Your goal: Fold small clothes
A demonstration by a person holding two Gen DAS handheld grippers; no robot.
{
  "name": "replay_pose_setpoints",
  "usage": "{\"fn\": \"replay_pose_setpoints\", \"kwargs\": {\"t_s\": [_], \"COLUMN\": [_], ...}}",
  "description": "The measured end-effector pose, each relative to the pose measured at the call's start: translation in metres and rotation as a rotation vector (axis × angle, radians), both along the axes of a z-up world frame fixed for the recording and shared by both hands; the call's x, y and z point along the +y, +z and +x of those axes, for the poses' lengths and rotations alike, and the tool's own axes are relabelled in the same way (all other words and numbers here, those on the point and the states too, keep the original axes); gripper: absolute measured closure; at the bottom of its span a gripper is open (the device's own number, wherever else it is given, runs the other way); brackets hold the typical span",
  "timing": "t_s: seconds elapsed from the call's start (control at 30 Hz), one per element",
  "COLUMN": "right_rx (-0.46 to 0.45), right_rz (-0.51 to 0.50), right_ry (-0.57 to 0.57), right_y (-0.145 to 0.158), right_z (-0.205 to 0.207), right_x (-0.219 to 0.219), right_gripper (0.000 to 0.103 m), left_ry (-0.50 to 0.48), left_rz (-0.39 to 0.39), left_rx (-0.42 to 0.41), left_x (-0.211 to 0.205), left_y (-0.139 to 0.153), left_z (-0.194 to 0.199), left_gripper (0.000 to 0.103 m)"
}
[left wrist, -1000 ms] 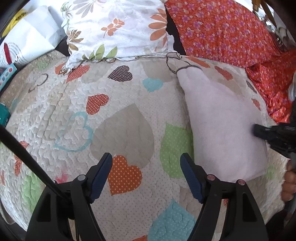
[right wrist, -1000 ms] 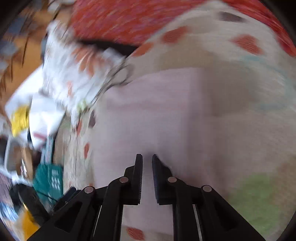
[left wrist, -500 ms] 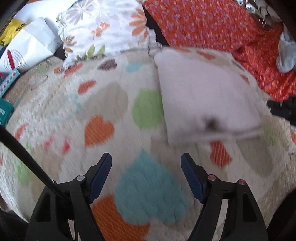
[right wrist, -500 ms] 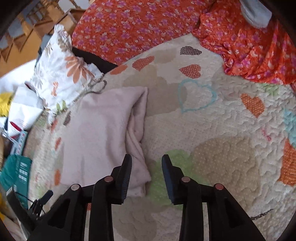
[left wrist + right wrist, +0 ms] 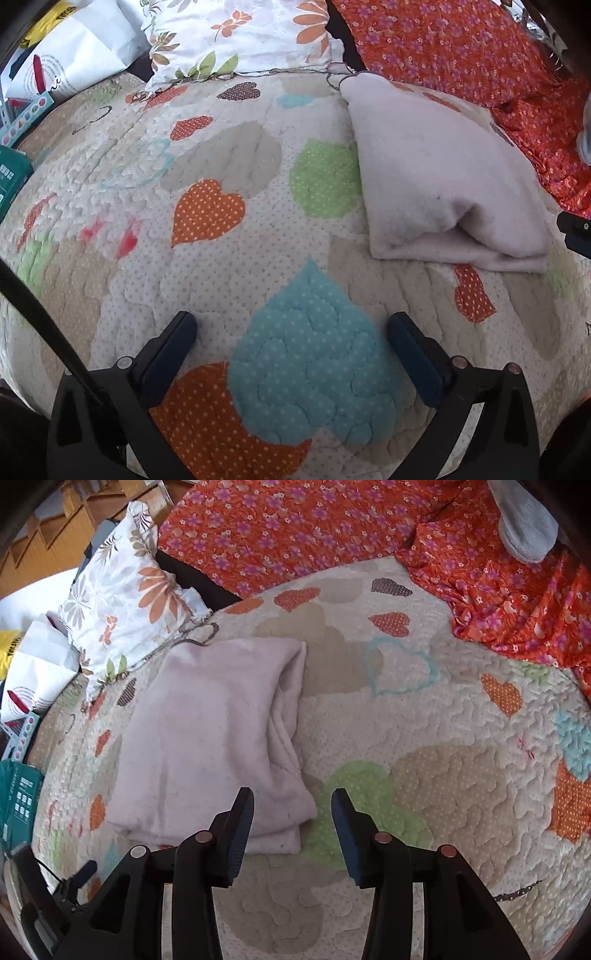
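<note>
A pale pink fleece garment (image 5: 439,177) lies folded on the heart-patterned quilt (image 5: 236,177), at the right in the left wrist view and left of centre in the right wrist view (image 5: 210,731). My left gripper (image 5: 291,328) is open and empty, above the quilt, well short of the garment. My right gripper (image 5: 291,805) is open and empty, just above the garment's near right corner.
A floral pillow (image 5: 236,33) and orange flowered fabric (image 5: 332,528) lie at the back. A grey item (image 5: 524,520) rests on the orange fabric at top right. White bags (image 5: 74,51) and a green box (image 5: 18,794) sit off the quilt's left edge.
My right gripper has let go of the garment, opened and pulled back. My left gripper has drawn back from the garment, staying open.
</note>
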State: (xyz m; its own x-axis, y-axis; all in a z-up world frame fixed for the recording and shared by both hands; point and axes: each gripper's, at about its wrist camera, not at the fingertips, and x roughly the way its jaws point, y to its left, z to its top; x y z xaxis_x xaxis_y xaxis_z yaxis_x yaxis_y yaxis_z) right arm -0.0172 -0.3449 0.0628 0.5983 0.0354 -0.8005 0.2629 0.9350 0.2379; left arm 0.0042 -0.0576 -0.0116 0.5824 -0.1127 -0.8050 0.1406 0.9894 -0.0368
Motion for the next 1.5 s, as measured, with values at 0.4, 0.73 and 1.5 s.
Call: {"fn": "replay_pose_setpoints", "kwargs": {"t_s": [0.4,0.73,1.5], "right_rx": [-0.026,-0.022,0.024], "right_rz": [-0.131,-0.173,-0.358], "right_ry": [0.012,-0.005,0.095], "right_y": [0.006,0.005,-0.010], "right_z": [-0.002,-0.014,-0.004], "right_x": [0.022,0.035,0.073], "right_gripper": [0.055,0.052,0.042], "left_ry": [0.051,0.066,0.047], "left_rz": [-0.029,0.001,-0.007], "left_rx": [0.019,-0.009,0.063], "left_x": [0.004,0.010,0.010], "left_y": [0.008,0.030,0.023], "left_z": [0.014,0.006,0.008], "left_gripper": [0.000,0.000,0.000]}}
